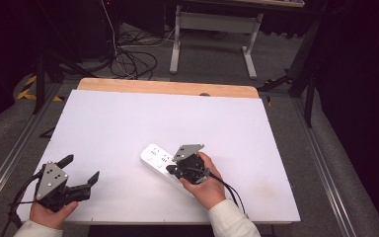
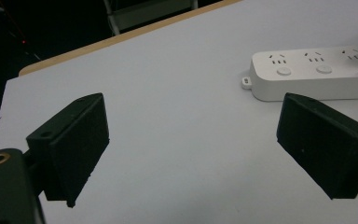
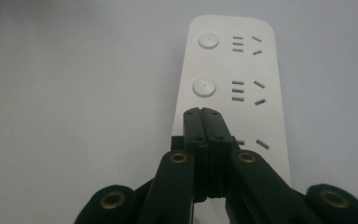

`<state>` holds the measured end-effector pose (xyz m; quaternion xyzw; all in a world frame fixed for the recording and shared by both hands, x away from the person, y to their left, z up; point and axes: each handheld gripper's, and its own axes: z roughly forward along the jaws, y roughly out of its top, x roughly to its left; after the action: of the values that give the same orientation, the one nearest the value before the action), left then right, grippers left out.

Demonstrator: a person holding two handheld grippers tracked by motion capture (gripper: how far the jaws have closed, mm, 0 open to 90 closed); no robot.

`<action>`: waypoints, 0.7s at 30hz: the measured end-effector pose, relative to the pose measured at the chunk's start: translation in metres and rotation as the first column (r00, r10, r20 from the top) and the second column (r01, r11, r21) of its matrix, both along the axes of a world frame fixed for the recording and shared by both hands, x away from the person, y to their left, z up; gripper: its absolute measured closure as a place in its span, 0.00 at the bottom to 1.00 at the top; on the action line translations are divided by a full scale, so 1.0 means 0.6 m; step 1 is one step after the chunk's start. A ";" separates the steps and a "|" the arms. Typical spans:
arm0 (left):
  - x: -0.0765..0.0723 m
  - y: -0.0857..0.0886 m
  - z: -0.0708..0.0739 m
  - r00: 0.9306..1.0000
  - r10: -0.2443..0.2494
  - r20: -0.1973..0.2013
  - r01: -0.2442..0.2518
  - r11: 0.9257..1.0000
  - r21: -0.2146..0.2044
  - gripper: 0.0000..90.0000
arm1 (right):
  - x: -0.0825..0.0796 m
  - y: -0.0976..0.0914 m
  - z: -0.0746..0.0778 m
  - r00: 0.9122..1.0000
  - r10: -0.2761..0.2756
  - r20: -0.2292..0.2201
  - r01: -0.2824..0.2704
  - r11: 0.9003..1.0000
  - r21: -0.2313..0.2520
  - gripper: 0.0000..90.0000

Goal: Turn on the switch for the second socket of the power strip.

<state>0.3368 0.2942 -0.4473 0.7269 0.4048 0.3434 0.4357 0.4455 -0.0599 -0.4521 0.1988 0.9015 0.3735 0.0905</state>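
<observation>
Right gripper [image 3: 202, 112]: black, two jaws pressed flat together with nothing between them, brass-coloured pivot screws on the linkage behind. In the right gripper view the joined tips sit over the third socket group of the power strip [image 3: 242, 84], on the button side of it; whether they touch the surface cannot be told. In the high view this gripper [image 1: 173, 169] is carried by the person's right hand [image 1: 205, 185], a grey three-cornered plate on top and a black cable trailing back past a pale sleeve [image 1: 229, 221].

Left gripper [image 2: 193, 140]: black, jaws spread wide apart, holding nothing, bare table surface between them. In the high view it [image 1: 83, 172] is at the near left of the table, well apart from the strip, held by the left hand [image 1: 49, 212], also with a grey plate on top.

Power strip [image 1: 164, 165]: white, long, flat, rounded corners, lying face up and set at a slant near the middle of the table's near half. Two socket groups show clear of the jaws in the right gripper view, each with a round white push button beside a set of slots; a third group is partly hidden under the tips. The left gripper view shows a small mounting tab at the strip's [image 2: 307, 74] free end and a plain white side wall.

Table [image 1: 128, 123]: white top, light wooden edge along the far side.

Floor beyond: grey, with loose black cables [image 1: 133, 61] and a white frame leg [image 1: 176, 42].
</observation>
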 end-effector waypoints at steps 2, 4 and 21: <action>0.000 0.000 0.000 1.000 0.001 0.000 -0.001 1.000 -0.001 0.11 | 0.000 0.000 -0.001 1.000 0.002 0.001 -0.002 1.000 -0.003 1.00; 0.000 0.000 0.000 1.000 0.001 0.000 -0.001 1.000 0.003 0.11 | 0.000 0.001 -0.002 1.000 -0.001 0.002 0.001 1.000 -0.009 1.00; 0.000 -0.001 0.000 1.000 0.001 -0.003 -0.001 1.000 0.001 0.11 | -0.003 0.002 -0.007 1.000 -0.002 0.012 0.002 1.000 -0.010 1.00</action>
<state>0.3367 0.2937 -0.4475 0.7272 0.4058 0.3429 0.4346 0.4439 -0.0585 -0.4562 0.1970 0.9026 0.3702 0.0971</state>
